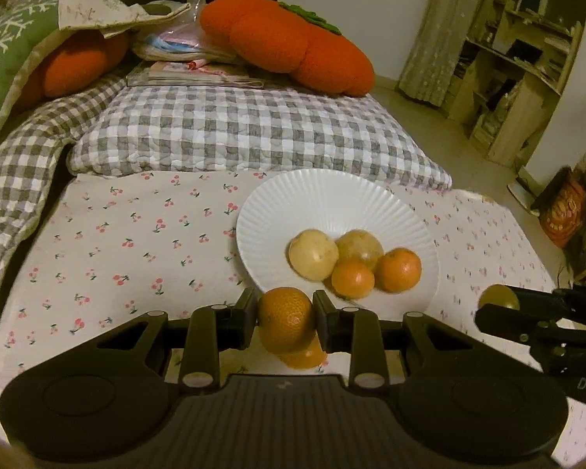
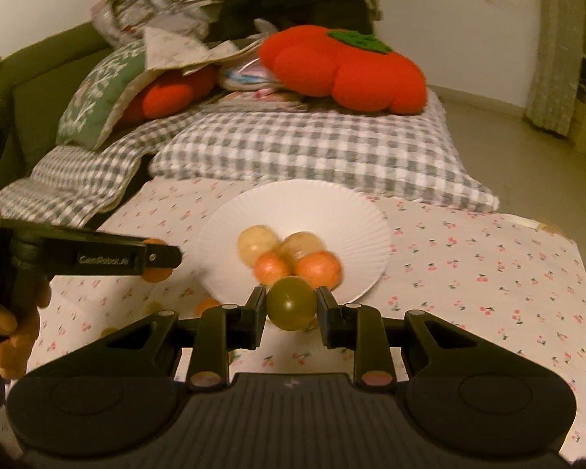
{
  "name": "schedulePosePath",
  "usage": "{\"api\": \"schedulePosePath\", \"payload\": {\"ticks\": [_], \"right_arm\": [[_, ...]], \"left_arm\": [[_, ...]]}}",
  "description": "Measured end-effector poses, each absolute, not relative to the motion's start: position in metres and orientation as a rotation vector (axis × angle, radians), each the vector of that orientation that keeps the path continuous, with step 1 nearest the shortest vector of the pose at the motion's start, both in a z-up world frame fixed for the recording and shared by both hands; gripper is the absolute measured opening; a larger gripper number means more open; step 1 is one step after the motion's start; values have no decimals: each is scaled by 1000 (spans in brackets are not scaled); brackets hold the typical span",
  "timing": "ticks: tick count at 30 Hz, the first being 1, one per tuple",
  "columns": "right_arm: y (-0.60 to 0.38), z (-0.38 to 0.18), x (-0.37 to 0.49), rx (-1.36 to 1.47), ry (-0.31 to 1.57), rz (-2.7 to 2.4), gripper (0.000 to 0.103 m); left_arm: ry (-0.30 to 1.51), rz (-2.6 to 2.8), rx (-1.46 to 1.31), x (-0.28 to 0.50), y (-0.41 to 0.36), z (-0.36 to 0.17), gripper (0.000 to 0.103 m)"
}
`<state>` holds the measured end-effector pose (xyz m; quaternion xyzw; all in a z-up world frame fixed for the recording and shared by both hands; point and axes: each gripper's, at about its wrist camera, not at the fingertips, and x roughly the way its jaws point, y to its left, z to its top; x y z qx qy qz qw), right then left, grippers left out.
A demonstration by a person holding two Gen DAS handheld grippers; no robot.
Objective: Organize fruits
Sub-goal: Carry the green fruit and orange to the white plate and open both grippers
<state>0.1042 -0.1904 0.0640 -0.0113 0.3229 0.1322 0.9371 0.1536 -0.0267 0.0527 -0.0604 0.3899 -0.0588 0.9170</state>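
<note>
My left gripper (image 1: pixel 285 318) is shut on an orange tangerine (image 1: pixel 287 318), held just short of the near rim of a white ribbed plate (image 1: pixel 293 199). Under it a second orange fruit (image 1: pixel 304 357) lies on the cloth. On the plate sit two pale yellow fruits (image 1: pixel 313 254) and two tangerines (image 1: pixel 398 269). My right gripper (image 2: pixel 291 308) is shut on a green round fruit (image 2: pixel 292 303), also at the plate's (image 2: pixel 293 211) near edge. In the right wrist view the left gripper (image 2: pixel 162 260) comes in from the left with its tangerine (image 2: pixel 156 273). The right gripper (image 1: pixel 496 305) shows at the right of the left wrist view.
The cherry-print cloth (image 1: pixel 136 254) covers the table. A grey checked cushion (image 1: pixel 254 133) lies behind the plate, with orange plush pillows (image 1: pixel 293 43) and a green cushion (image 1: pixel 8 58) beyond. A small orange fruit (image 2: pixel 208 305) lies on the cloth. A hand (image 2: pixel 15 332) holds the left gripper. Shelves (image 1: pixel 519 78) stand at the right.
</note>
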Motion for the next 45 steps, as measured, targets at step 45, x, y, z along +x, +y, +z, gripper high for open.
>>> {"api": "schedulePosePath", "payload": {"ticks": [45], "right_arm": [[-190,23,160,169,751,266,31]], "left_arm": [[814,-200,-204,199,-35,23,20]]}}
